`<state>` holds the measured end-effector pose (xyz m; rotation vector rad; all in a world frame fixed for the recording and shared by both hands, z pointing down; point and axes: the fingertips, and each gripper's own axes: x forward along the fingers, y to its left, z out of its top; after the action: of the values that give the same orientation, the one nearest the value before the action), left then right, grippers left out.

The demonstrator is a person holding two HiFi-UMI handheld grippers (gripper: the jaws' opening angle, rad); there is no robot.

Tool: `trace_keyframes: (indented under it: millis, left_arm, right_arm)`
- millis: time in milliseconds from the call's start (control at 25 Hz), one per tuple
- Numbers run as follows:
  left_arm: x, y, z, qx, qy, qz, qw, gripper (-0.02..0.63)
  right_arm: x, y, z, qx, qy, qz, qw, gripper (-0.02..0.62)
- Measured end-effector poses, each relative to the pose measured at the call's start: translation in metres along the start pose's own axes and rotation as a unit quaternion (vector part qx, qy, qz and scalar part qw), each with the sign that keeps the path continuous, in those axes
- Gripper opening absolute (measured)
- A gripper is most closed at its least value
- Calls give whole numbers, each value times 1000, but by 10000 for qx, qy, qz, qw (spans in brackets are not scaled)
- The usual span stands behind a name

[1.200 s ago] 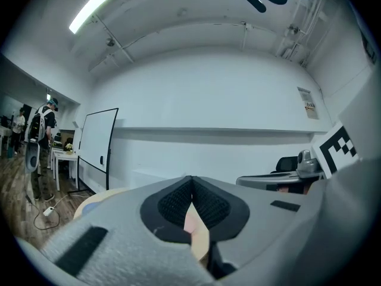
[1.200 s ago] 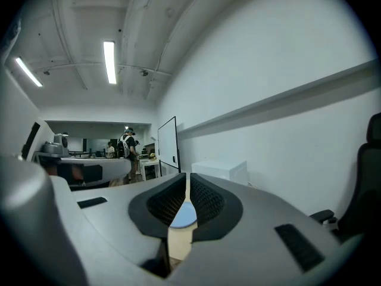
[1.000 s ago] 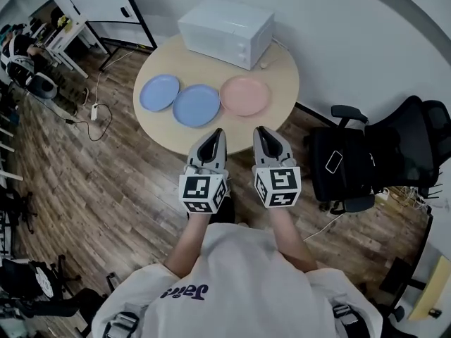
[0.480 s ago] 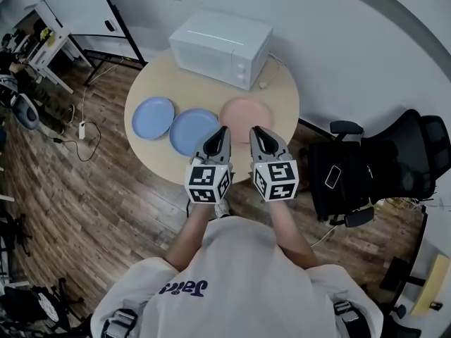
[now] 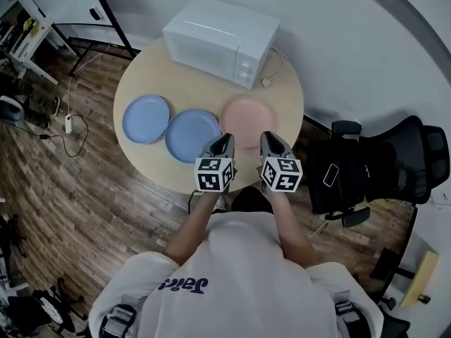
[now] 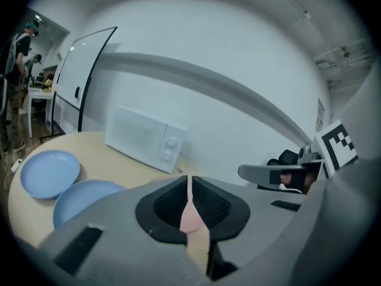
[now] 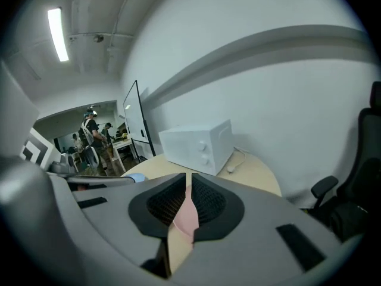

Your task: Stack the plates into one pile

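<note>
Three plates lie in a row on the round wooden table (image 5: pixel 190 83): a blue plate (image 5: pixel 146 119) on the left, a second blue plate (image 5: pixel 192 134) in the middle and a pink plate (image 5: pixel 246 115) on the right. My left gripper (image 5: pixel 227 141) is shut and empty, its tips over the pink plate's near left rim. My right gripper (image 5: pixel 268 138) is also shut and empty, at the near right rim. In the left gripper view both blue plates (image 6: pixel 49 173) (image 6: pixel 86 198) lie to the left, and pink shows through the slit of the shut jaws.
A white microwave (image 5: pixel 220 39) stands at the back of the table, its cable trailing off to the right. A black office chair (image 5: pixel 380 167) stands right of the table. People stand by desks far off in the right gripper view (image 7: pixel 92 133).
Both grippers have moved forward and down, from in front of the table to over its near edge at the pink plate. Their jaws stayed shut.
</note>
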<state>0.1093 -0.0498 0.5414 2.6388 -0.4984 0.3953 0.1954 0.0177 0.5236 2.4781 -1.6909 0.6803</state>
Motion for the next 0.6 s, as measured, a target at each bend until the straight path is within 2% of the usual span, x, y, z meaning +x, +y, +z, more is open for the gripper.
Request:
trace_keyframes:
  millis: [280, 440, 600]
  left_arm:
    - [50, 8, -69, -715, 975, 24, 9927, 17]
    - [62, 12, -106, -1114, 1421, 225, 9833, 17]
    - [77, 18, -128, -1565, 1671, 447, 9724, 18]
  right_arm:
    - [43, -59, -54, 634, 734, -233, 9950, 26]
    - [59, -88, -74, 695, 1102, -277, 9911, 26]
    - [74, -107, -91, 702, 1381, -250, 9876, 26]
